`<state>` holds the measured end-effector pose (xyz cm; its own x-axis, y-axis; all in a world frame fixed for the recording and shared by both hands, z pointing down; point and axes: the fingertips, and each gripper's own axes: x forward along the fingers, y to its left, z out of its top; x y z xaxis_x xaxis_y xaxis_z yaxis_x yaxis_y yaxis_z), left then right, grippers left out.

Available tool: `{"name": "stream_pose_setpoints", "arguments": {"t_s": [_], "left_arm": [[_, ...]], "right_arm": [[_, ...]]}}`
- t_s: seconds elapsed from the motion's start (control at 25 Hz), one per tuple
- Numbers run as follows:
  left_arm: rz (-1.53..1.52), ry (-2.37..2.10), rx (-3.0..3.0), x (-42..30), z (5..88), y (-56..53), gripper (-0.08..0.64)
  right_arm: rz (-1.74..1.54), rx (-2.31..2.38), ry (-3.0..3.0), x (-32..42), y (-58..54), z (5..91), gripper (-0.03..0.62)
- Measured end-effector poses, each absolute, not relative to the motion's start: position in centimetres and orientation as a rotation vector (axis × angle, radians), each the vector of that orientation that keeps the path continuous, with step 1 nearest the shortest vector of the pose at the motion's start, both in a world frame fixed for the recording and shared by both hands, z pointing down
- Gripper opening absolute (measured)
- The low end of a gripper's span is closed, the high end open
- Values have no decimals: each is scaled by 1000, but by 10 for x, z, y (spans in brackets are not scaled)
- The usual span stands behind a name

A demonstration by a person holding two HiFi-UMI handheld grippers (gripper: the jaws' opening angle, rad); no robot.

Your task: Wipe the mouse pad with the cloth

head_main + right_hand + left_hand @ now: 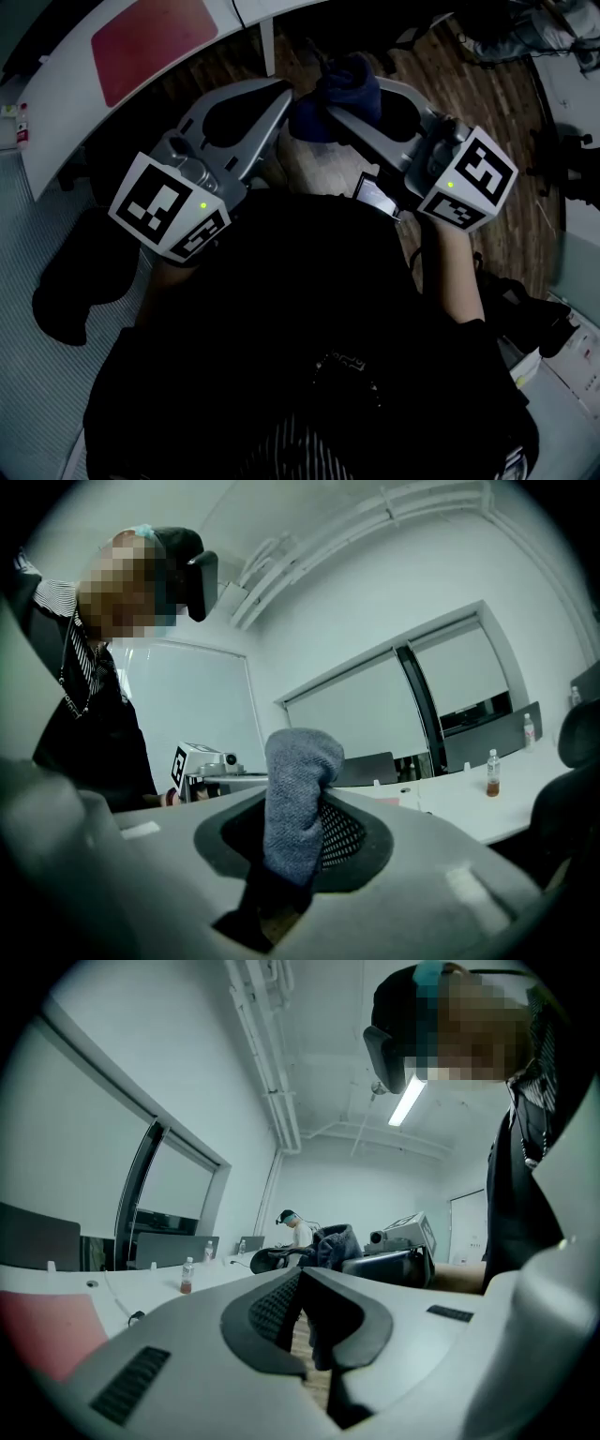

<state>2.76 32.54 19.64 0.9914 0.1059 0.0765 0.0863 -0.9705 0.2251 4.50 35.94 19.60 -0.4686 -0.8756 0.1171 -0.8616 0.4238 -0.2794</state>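
Right tool (302, 794): clamped on a blue-grey knit cloth (298, 761) — upright
Left tool (302, 1274): jaws together, empty
Red rectangular mouse pad (155, 42): flat on white worktop (66, 103) — apart from both tools

Head view downward; gripper views face each other.

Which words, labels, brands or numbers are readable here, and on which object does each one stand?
No text is readable.
The left marker cube and the right marker cube: only black-and-white square patterns, no letters.
Faint print on the person's shirt: too dim to read.
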Motion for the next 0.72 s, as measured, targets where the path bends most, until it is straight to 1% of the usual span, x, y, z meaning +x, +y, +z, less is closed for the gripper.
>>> {"name": "stream_pose_setpoints", "arguments": {"t_s": [0.32, 0.52, 0.72], "left_arm": [[105, 32, 2861, -26, 209, 253, 0], [103, -68, 2798, -78, 230, 173, 0], [96, -132, 2819, -78, 220, 203, 0]], "right_arm": [[-545, -1566, 2671, -2, 291, 210, 101], [-625, -1526, 2695, -45, 211, 229, 102], [-593, -1447, 2747, -40, 234, 213, 103]]}}
